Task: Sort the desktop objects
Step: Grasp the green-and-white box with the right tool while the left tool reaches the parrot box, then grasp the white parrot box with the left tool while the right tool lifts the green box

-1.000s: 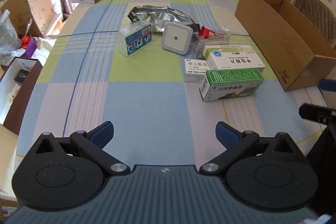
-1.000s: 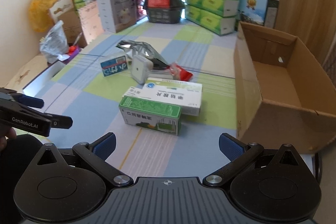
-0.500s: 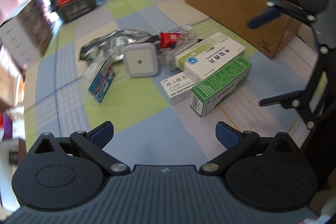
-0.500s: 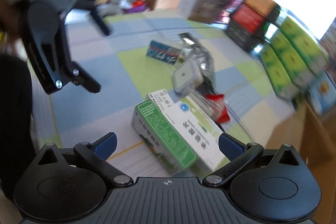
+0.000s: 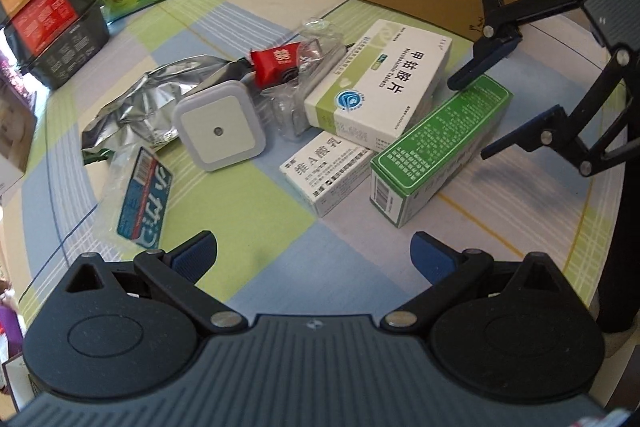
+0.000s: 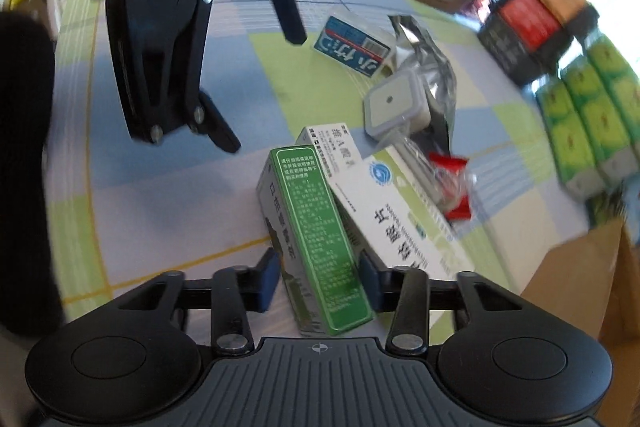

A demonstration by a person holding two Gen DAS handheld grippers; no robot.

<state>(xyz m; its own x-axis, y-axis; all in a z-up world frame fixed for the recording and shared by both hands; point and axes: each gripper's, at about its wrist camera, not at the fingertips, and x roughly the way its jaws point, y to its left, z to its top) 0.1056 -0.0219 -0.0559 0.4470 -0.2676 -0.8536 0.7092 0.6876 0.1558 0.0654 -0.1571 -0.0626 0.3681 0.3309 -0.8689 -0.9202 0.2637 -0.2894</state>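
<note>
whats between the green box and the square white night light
In the left wrist view, a small white medicine box lies between the green box and the night light, tucked partly under the larger white box.

Centre frame, a green box (image 5: 436,147) lies against 2 white boxes — the right gripper (image 5: 476,115) straddles its far end, fingers apart.
</note>
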